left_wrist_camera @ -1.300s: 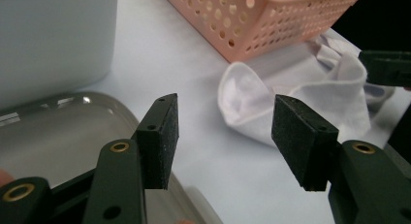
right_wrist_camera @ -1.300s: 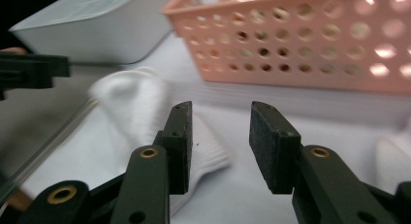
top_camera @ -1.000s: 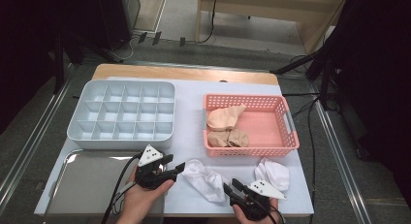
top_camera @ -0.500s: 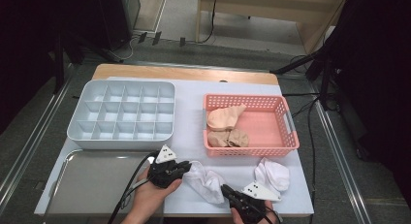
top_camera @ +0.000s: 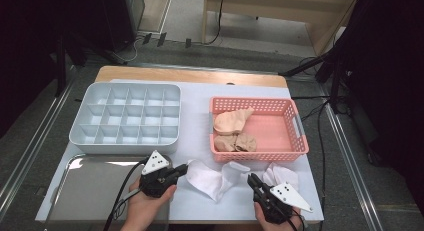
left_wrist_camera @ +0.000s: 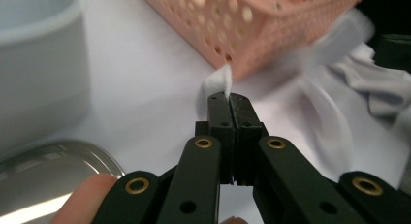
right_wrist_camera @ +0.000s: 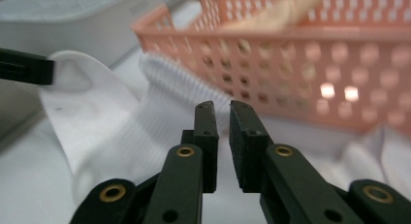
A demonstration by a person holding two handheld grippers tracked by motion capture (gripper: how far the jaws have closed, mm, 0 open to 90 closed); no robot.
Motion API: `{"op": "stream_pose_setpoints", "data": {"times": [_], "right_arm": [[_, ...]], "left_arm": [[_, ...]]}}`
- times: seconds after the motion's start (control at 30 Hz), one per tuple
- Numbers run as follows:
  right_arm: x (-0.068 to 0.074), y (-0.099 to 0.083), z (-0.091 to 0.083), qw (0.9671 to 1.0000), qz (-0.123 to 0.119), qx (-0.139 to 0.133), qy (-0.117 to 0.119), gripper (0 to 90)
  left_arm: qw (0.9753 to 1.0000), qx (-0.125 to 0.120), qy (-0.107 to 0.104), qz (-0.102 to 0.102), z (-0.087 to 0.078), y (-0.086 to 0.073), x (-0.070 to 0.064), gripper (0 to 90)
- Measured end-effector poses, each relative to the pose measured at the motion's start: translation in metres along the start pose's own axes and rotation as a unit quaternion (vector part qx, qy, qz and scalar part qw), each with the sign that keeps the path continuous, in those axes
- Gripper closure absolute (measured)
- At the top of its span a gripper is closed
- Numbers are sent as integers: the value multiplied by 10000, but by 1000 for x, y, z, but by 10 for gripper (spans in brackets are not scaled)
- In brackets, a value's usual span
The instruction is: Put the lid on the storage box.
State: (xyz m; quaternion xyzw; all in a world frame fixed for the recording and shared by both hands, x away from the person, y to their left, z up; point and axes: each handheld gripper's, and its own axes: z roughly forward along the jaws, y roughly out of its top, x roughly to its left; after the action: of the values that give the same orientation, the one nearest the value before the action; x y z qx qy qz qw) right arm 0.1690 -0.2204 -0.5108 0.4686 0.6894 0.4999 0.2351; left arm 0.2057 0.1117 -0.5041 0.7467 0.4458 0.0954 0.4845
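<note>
A white sock (top_camera: 210, 178) lies flat on the white table top, just in front of the pink basket (top_camera: 260, 155). My left gripper (top_camera: 186, 167) is at the sock's left end and is shut on a corner of the sock (left_wrist_camera: 220, 84). My right gripper (top_camera: 251, 179) sits at the sock's right end, near the ribbed cuff (right_wrist_camera: 169, 83). The right gripper (right_wrist_camera: 223, 115) has its jaws a narrow gap apart with nothing between them. The left gripper (right_wrist_camera: 26, 68) shows at the far end of the sock (right_wrist_camera: 111, 117).
A second white sock (top_camera: 281, 173) lies crumpled to the right of my right gripper. Beige socks (top_camera: 232, 122) lie in the pink basket. A grey compartment box (top_camera: 125, 141) stands at the back left, and a metal tray (top_camera: 85, 191) lies at the front left.
My left gripper moved right from the metal tray's edge to the white sock's end and shut on it. My right gripper shifted slightly right and toward the table's front edge.
</note>
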Motion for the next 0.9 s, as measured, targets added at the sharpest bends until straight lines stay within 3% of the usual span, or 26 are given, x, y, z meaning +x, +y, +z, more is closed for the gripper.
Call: {"op": "stream_pose_setpoints", "data": {"times": [0.07, 0.13, 0.27, 0.33, 0.4, 0.47, 0.57, 0.63, 0.67, 0.77, 0.9], "right_arm": [[-6, -7, 1, 9994, 256, 206, -90, 771], [-8, -9, -1, 9983, 474, 228, -268, 733], [4, 0, -1, 9986, 505, 147, 9, 671], [28, 6, 12, 9986, 306, 253, 359, 645], [40, 7, 23, 9980, 297, 351, 443, 642], [52, 8, 40, 9976, 255, 497, 404, 602], [59, 5, 60, 9957, 357, 823, 247, 580], [62, 0, 69, 9946, 243, 1012, 11, 623], [63, -4, 72, 9941, 142, 1076, 2, 663], [65, -7, 70, 9943, -203, 1037, -156, 856], [56, -4, 56, 9970, -55, 772, -59, 900]], "left_arm": [[9999, 121, -25, 49, 2, -6, -2, 893], [9998, 182, -70, -15, 4, -10, 0, 846], [9996, 106, 77, -232, 5, -9, 6, 658], [9992, 49, 155, -353, 6, -7, 10, 597], [9988, 30, 287, -406, 9, -6, 13, 580], [9984, 77, 314, -457, 11, -7, 14, 617], [9980, 349, 146, -507, 15, -10, 16, 758], [9979, 433, 80, -476, 15, -11, 15, 851], [9979, 445, 80, -453, 15, -12, 14, 875], [9981, 453, 31, -413, 13, -11, 12, 899], [9984, 426, 4, -360, 10, -11, 8, 900]]}}
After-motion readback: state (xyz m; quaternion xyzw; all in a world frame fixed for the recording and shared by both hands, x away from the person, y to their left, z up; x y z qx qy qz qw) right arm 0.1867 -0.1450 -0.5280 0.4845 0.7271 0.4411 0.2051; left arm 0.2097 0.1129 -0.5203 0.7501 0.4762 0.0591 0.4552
